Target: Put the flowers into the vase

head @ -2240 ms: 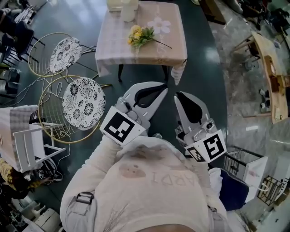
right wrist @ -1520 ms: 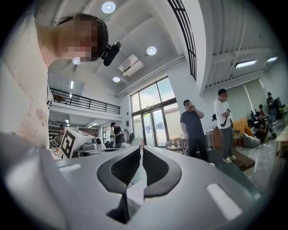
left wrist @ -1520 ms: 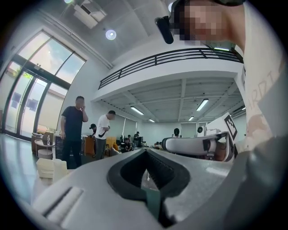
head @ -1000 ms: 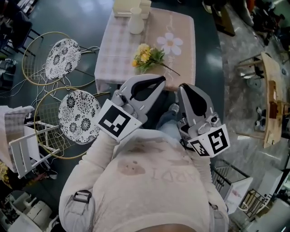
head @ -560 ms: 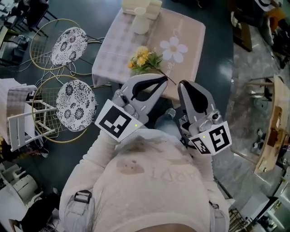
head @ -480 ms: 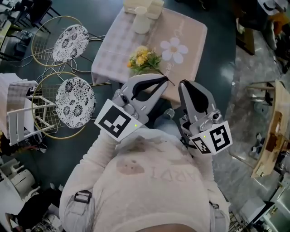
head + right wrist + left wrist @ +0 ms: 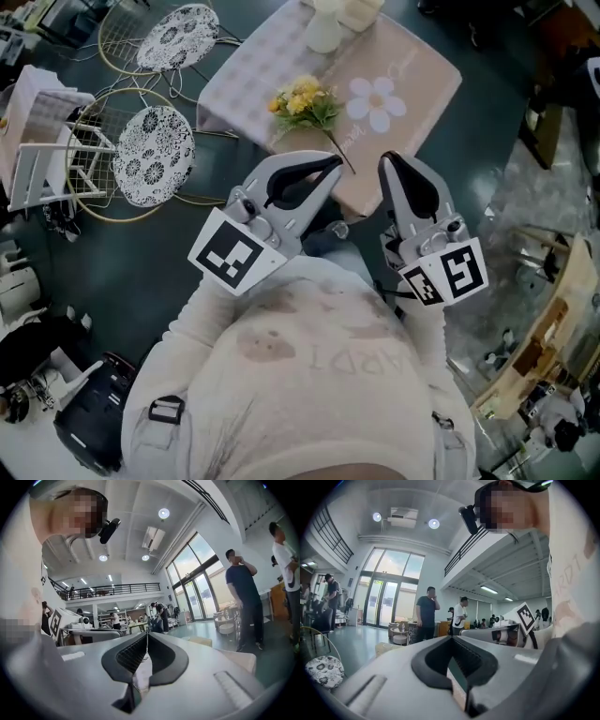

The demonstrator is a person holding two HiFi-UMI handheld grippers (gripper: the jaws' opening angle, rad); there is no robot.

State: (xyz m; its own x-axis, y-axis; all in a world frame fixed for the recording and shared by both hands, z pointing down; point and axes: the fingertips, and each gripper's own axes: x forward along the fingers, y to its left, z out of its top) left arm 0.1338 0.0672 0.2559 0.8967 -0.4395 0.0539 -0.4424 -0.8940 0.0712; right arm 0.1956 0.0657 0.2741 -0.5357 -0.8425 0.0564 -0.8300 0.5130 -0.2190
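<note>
**Approach to the table, flowers not yet picked up**

Flowers (image 7: 300, 99): yellow bunch with green leaves, lying flat on the table (image 7: 427, 89), on the pink cloth near its middle. The thin stem trails toward the near edge. Nothing touches them.

Vase (image 7: 323, 30): white, upright at the far edge of the table, just beside a pale box (image 7: 358, 11). Well apart from the flowers, mouth free as far as can be seen.

Left gripper (image 7: 331, 165): held level at chest height, tips pointing at the table's near edge, close to the stem's end. Jaws clenched tip to tip, nothing between them. Its own view shows only the room beyond.

Right gripper (image 7: 389, 160): alongside the left, also level. Jaws closed together and empty.

Two chairs (image 7: 153, 156) with patterned seats stand off to the left, clear of the path.

Judgement: this is the reach stage, before any grasp. Next move calls for one gripper to open, drop toward the cloth and close on the stem rather than the blooms. The stem is thin and lies flat, so a low, square approach seems needed. The other gripper could steady the vase, which looks light enough to tip
</note>
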